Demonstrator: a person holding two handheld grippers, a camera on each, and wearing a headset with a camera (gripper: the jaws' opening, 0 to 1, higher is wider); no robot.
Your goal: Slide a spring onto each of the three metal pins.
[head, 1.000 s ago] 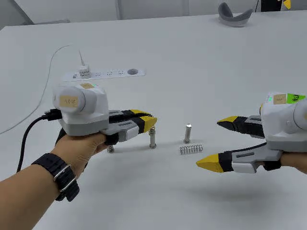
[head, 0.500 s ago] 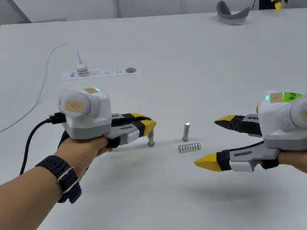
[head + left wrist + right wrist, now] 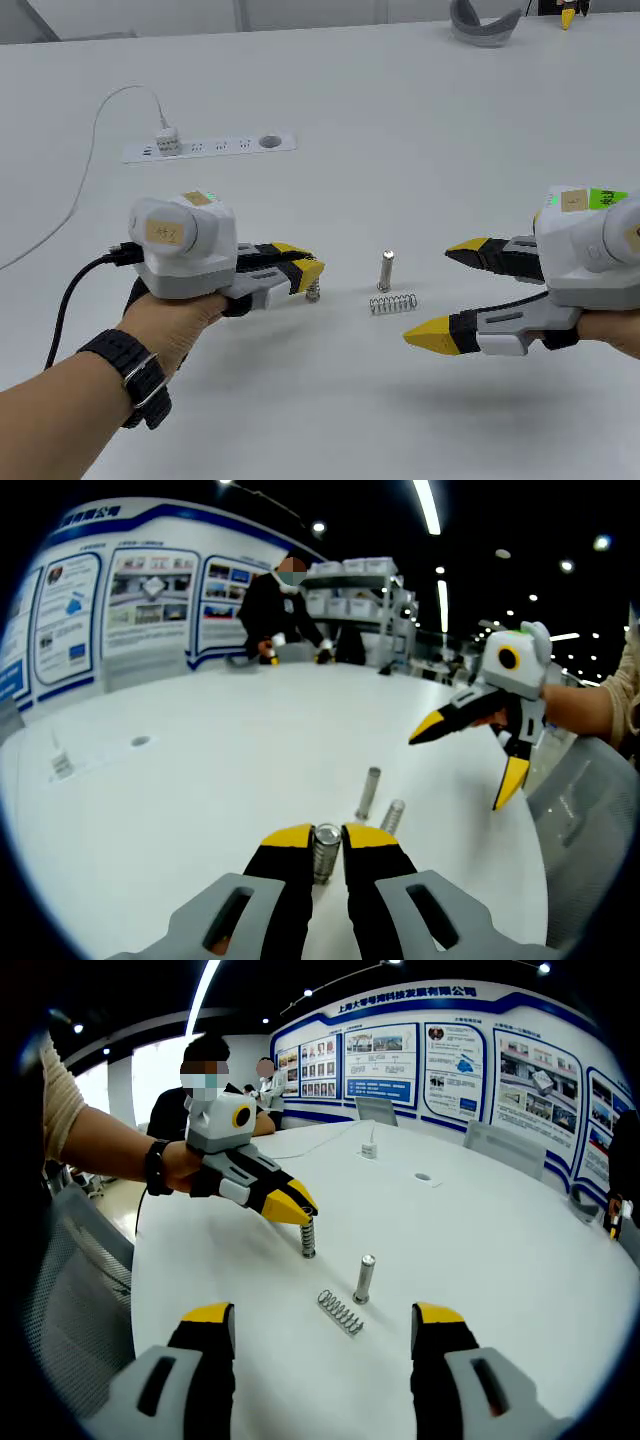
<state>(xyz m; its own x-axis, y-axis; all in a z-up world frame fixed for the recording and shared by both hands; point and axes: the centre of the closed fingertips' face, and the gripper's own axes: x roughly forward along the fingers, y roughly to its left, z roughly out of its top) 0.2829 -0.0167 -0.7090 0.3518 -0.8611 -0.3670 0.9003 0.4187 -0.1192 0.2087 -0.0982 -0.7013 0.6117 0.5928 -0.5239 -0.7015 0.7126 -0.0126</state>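
Note:
My left gripper is shut on a spring that sits over an upright metal pin. In the left gripper view this sprung pin stands between the yellow tips. Just to its right stands a bare metal pin, with a loose spring lying flat at its foot. My right gripper hovers open to the right of them, holding nothing. In the right gripper view the loose spring lies ahead of the wide-apart jaws, beside the bare pin and the sprung pin.
A white power strip with a plugged-in cable lies at the back left of the white table. A grey curved object rests at the far edge. People stand beyond the table.
My left gripper has sunk lower over the sprung pin, so less of that pin shows below its tips. The right gripper has stayed open in nearly the same place.

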